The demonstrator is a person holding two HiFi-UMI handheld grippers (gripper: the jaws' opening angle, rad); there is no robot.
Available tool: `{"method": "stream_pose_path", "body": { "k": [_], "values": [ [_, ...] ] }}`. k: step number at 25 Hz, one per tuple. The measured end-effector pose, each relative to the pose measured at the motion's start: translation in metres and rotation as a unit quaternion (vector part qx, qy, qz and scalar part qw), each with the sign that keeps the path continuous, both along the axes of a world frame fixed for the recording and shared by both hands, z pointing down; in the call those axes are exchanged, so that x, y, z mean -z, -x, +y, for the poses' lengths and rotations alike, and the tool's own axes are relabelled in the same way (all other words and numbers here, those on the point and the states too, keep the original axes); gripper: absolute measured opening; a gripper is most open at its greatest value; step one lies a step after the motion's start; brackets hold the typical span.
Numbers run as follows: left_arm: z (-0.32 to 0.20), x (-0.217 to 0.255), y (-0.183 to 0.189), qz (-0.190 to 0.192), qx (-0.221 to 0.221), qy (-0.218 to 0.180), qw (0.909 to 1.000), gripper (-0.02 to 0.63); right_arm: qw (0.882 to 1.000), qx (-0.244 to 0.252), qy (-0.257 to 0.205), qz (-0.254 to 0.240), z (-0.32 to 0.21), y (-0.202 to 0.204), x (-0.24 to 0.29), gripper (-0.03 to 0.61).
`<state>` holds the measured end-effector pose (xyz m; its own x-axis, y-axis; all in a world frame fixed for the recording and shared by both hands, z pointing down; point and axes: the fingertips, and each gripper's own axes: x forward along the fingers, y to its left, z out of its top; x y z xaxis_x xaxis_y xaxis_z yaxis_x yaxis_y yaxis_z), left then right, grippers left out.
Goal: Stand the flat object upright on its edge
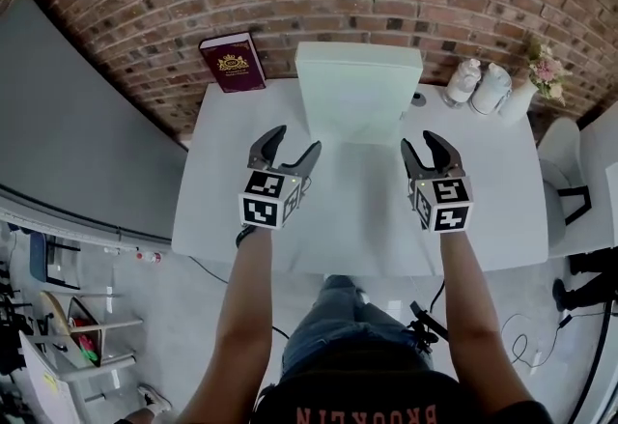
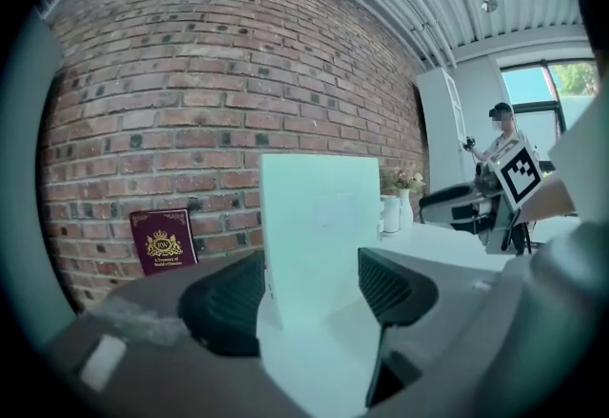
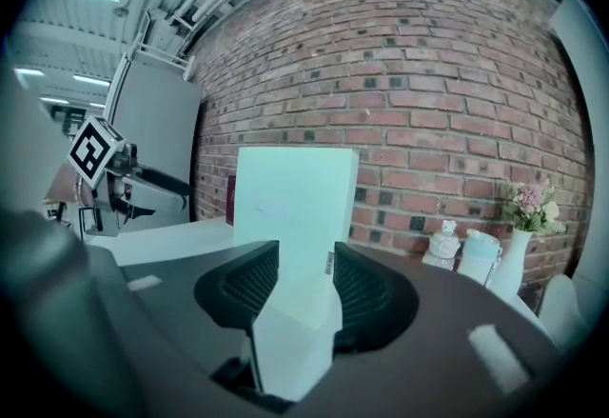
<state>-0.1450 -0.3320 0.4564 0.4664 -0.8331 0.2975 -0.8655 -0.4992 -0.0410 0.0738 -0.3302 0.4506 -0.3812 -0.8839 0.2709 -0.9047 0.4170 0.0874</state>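
A flat white box (image 1: pixel 359 89) stands upright on its edge at the back of the white table (image 1: pixel 241 210), close to the brick wall. My left gripper (image 1: pixel 294 140) hovers in front of the box's left side, apart from it, jaws open with nothing between them. My right gripper (image 1: pixel 419 142) hovers in front of the box's right edge, its jaws narrower but apart and also empty. In the left gripper view the box (image 2: pixel 319 226) rises beyond the open gripper (image 2: pixel 309 297). In the right gripper view the box (image 3: pixel 290 207) stands past the gripper (image 3: pixel 304 288).
A dark red book (image 1: pixel 232 62) leans upright against the wall at the table's back left. Two white jars (image 1: pixel 478 84) and a vase of flowers (image 1: pixel 539 74) stand at the back right. A white chair (image 1: pixel 570 171) is beside the table's right edge.
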Motion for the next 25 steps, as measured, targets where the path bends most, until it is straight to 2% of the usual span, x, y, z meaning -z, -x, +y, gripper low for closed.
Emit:
{"method": "stream_pose_path", "body": {
  "k": [4, 7, 10, 11, 16, 25],
  "values": [
    [0.023, 0.015, -0.002, 0.009, 0.014, -0.014, 0.9998, 0.256, 1.0, -0.009, -0.018, -0.007, 0.022, -0.01, 0.015, 0.091],
    [0.041, 0.027, -0.003, 0.015, 0.033, -0.026, 0.999, 0.16, 0.999, -0.015, -0.027, -0.016, 0.039, -0.019, 0.025, 0.001],
    [0.057, 0.039, -0.002, 0.011, 0.053, -0.04, 0.9977, 0.021, 0.999, -0.011, -0.03, -0.031, 0.055, -0.021, 0.034, 0.0],
    [0.063, 0.043, -0.002, 0.011, 0.056, -0.044, 0.9974, 0.0, 0.999, -0.008, -0.033, -0.034, 0.061, -0.021, 0.038, 0.0],
    [0.088, 0.064, -0.003, 0.016, 0.06, -0.068, 0.9957, -0.001, 0.998, 0.002, -0.047, -0.041, 0.084, -0.017, 0.058, -0.002],
    [0.119, 0.102, 0.009, 0.017, 0.069, -0.117, 0.9906, 0.0, 0.996, -0.007, -0.073, -0.059, 0.113, -0.009, 0.088, -0.002]
  ]
}}
